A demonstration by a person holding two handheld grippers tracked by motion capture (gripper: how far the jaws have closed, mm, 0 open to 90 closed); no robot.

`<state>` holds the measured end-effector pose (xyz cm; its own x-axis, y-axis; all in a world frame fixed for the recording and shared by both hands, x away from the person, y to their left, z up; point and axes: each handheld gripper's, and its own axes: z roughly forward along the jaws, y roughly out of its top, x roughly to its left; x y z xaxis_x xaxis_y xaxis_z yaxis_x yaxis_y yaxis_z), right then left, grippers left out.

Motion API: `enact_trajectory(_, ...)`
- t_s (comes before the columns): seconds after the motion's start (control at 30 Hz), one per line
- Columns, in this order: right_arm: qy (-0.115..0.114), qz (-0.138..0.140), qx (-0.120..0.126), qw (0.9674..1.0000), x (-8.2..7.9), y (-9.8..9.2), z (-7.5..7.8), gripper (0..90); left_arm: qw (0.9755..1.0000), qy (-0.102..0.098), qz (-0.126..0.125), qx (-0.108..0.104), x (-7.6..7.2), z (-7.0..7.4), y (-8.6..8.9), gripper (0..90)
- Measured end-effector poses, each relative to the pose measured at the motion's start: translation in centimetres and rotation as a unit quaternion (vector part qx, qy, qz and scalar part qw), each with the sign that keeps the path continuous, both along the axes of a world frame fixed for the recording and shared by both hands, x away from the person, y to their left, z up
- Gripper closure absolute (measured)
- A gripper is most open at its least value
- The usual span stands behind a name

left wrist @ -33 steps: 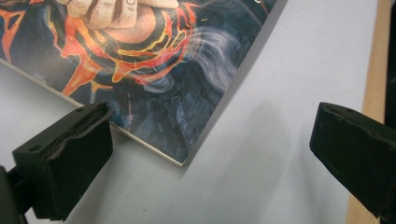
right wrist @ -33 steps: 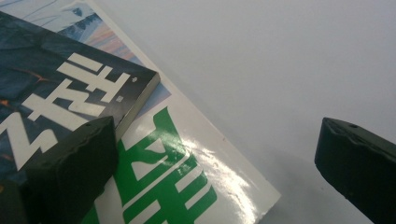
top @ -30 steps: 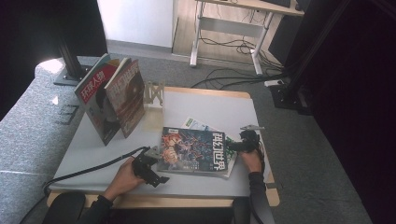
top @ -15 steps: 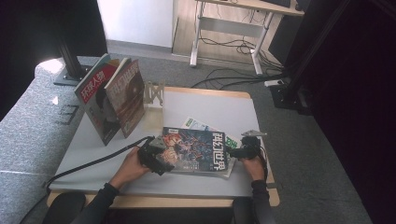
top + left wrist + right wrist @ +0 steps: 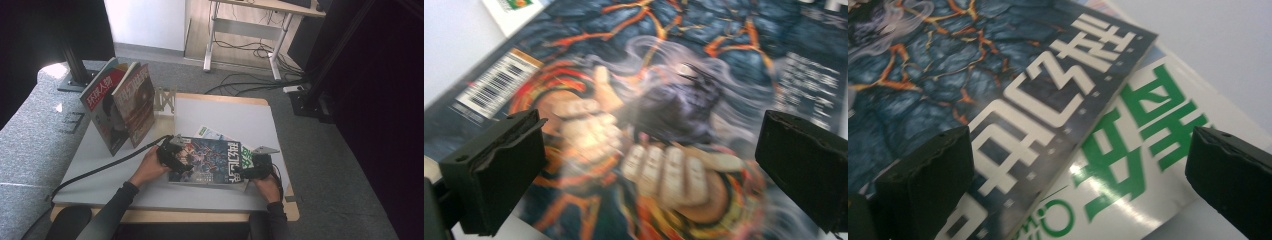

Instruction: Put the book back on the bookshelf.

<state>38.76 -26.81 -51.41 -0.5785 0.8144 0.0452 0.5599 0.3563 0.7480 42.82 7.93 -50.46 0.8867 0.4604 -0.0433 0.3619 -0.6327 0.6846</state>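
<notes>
A dark blue magazine [image 5: 212, 159] with orange cracks and white characters lies flat on the grey table [image 5: 230, 120], on top of a white magazine with green lettering [image 5: 247, 155]. My left gripper [image 5: 172, 152] hovers open over the dark magazine's left end; its view shows the cover art [image 5: 649, 125] and a barcode between the spread jaws. My right gripper [image 5: 255, 167] stands open over the right end, where the dark magazine's title edge [image 5: 1038, 105] overlaps the white magazine [image 5: 1138, 130].
Two magazines [image 5: 117, 107] stand upright at the table's back left against a small wooden rack [image 5: 165, 102]. A black cable [image 5: 100, 167] trails off the left edge. A grey couch [image 5: 30, 145] lies left; desk legs and floor cables are beyond.
My left gripper has moved right and forward, from beside the table's front edge onto the dark magazine's left end. The right gripper stayed over the right end.
</notes>
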Motion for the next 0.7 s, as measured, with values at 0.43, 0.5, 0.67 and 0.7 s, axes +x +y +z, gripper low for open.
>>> enact_trajectory(0.43, 0.008, 0.015, 0.006, 0.9998, -2.3, -0.1, -0.3, 0.0, 0.9998, -0.007, 0.019, 0.000, 3.5, -0.1, -0.7, 0.0)
enact_trajectory(0.5, 0.007, 0.018, 0.007, 0.9998, -2.7, -0.2, -0.3, 0.0, 0.9997, -0.006, 0.023, -0.004, 4.0, -0.1, -0.6, 0.0)
enact_trajectory(0.67, 0.010, 0.023, 0.013, 0.9996, -3.3, -0.4, -0.3, 0.0, 0.9996, -0.010, 0.024, 0.004, 4.6, -0.1, -1.0, 0.0)
enact_trajectory(0.7, 0.009, 0.024, 0.014, 0.9996, -3.5, -0.4, -0.3, 0.0, 0.9996, -0.009, 0.026, 0.005, 4.7, -0.1, -1.1, 0.0)
